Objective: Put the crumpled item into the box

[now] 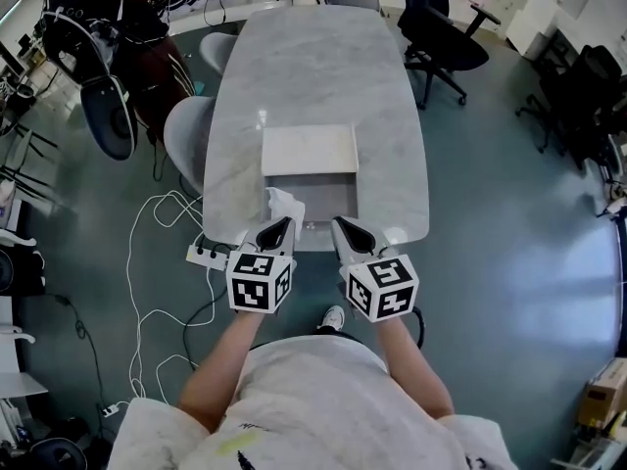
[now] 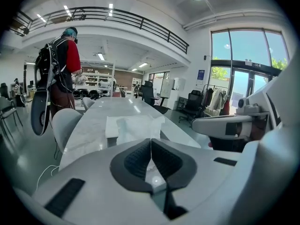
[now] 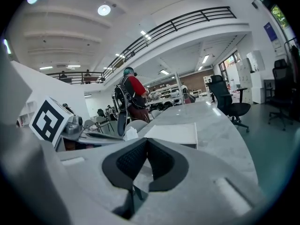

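A white crumpled item (image 1: 285,205) sits at the table's near edge, just left of the open white box (image 1: 338,196), whose flat lid (image 1: 309,150) lies behind it. My left gripper (image 1: 279,225) is shut, its tips at the crumpled item and seemingly pinching its near edge. In the left gripper view the pads (image 2: 136,161) meet, and the crumpled item (image 2: 136,128) rises just beyond them. My right gripper (image 1: 341,225) is shut on nothing at the box's near side. The right gripper view shows the lid (image 3: 173,134) and the crumpled item (image 3: 131,133).
The marble table (image 1: 313,67) stretches away from me. Grey chairs (image 1: 186,130) stand at its left and a black office chair (image 1: 441,42) at its far right. A power strip (image 1: 206,255) and white cables lie on the floor. A person (image 2: 58,74) stands far left.
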The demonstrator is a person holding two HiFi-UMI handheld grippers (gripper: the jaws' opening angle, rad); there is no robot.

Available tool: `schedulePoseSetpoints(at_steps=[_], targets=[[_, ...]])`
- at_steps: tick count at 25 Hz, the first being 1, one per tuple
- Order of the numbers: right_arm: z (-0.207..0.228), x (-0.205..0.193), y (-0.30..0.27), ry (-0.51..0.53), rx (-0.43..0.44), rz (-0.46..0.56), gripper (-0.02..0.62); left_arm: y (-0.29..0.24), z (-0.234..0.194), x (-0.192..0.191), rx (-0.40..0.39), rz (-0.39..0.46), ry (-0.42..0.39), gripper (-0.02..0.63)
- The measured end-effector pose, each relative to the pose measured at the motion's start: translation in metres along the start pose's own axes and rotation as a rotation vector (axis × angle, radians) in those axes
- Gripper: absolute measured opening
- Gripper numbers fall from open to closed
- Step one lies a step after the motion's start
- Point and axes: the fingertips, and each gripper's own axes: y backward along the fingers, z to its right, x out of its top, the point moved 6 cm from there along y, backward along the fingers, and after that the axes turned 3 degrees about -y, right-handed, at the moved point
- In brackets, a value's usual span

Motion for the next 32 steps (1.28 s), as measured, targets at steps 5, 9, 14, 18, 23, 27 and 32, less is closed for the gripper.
schedulePoseSetpoints(at_steps=[5, 9, 14, 18, 23, 27, 32], targets=[[0.023, 0.009, -0.001, 0.006, 0.026, -0.005, 0.005, -0.028, 0.011, 0.006, 0.022, -0.034, -0.022, 0.014], [0.040, 0.009, -0.002, 0.002, 0.027, -0.015, 0.005, -0.047, 0.015, 0.003, 0.024, -0.090, -0.079, 0.014], [0.047, 0.008, -0.009, -0.011, 0.022, -0.025, 0.005, -0.067, -0.001, -0.006, 0.016, -0.194, -0.134, 0.014], [0.051, 0.006, -0.016, -0.016, 0.003, -0.032, 0.005, -0.081, -0.011, -0.010, -0.004, -0.249, -0.164, 0.014], [0.052, 0.009, -0.026, -0.021, -0.032, -0.034, 0.005, -0.096, -0.016, -0.015, -0.054, -0.302, -0.207, 0.014], [0.051, 0.014, -0.037, -0.021, -0.061, -0.033, 0.005, -0.108, -0.025, -0.016, -0.099, -0.356, -0.241, 0.015], [0.049, 0.013, -0.048, -0.027, -0.086, -0.045, 0.005, -0.119, -0.032, -0.016, -0.144, -0.390, -0.279, 0.015]])
